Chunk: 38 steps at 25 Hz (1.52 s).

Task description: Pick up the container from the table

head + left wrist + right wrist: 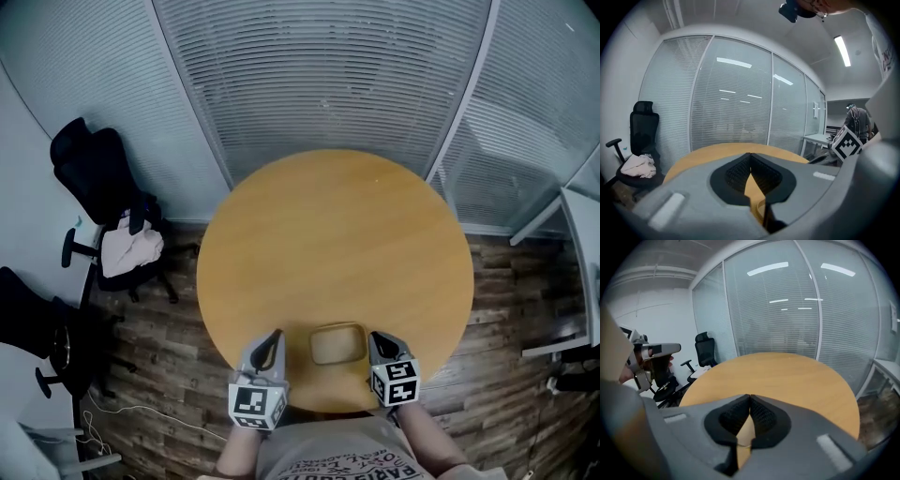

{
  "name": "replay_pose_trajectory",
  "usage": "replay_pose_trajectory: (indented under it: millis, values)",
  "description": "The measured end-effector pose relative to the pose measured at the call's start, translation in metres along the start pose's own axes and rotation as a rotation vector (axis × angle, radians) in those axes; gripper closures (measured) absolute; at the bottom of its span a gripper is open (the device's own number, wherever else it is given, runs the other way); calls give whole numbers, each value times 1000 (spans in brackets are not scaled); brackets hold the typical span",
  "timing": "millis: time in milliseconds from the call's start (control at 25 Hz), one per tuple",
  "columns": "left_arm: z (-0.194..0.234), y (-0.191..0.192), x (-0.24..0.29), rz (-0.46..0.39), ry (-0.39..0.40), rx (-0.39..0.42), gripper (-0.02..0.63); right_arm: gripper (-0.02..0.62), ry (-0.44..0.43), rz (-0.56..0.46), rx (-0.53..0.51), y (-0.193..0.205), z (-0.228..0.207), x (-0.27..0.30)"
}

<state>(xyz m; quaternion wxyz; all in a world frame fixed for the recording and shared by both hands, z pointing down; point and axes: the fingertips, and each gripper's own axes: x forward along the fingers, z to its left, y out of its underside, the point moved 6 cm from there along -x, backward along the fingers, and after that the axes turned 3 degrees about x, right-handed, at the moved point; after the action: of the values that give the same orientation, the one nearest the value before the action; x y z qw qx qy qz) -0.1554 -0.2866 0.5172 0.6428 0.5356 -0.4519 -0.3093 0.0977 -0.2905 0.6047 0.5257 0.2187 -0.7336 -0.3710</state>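
Observation:
A shallow clear container (pixel 337 344) with rounded corners sits on the round wooden table (pixel 328 234), close to the near edge. My left gripper (pixel 275 336) rests just to its left and my right gripper (pixel 374 337) just to its right, both apart from it and pointing away from me. In the left gripper view the dark ribbed pads (pixel 738 171) meet at their tips with nothing between them. The right gripper view shows the same: its pads (pixel 761 414) touch and hold nothing. Each gripper carries its marker cube (pixel 256 404) at the back.
Glass walls with blinds curve round the far side of the table. Two black office chairs (pixel 103 202) stand on the wooden floor at the left, one with pale cloth on it. A white desk edge (pixel 583 234) is at the right. A person (pixel 857 119) stands far off.

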Motion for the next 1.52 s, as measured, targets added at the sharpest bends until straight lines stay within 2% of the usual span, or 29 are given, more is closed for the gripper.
replay_pose_trajectory:
  millis: [160, 200, 240, 400, 640, 800, 1040, 1200, 1520]
  values:
    - [2, 12, 16, 22, 22, -11, 598, 583, 12, 135, 47, 26, -16, 30]
    - [3, 14, 20, 26, 27, -16, 598, 534, 14, 171, 60, 32, -20, 38]
    - [4, 17, 24, 32, 30, -17, 598, 515, 16, 204, 74, 38, -24, 45]
    - [9, 25, 35, 56, 35, -25, 598, 494, 25, 307, 112, 57, -31, 68]
    - [14, 37, 44, 108, 38, -26, 598, 494, 3, 428, 128, 77, -32, 89]
    - [16, 43, 43, 130, 41, -38, 598, 494, 8, 472, 162, 82, -31, 94]
    - [17, 47, 44, 140, 39, -34, 598, 561, 4, 533, 173, 88, -30, 101]
    - [18, 45, 46, 133, 43, -24, 598, 565, 4, 536, 174, 88, -30, 103]
    - [19, 31, 45, 114, 44, -10, 598, 580, -14, 510, 243, 79, -33, 101]
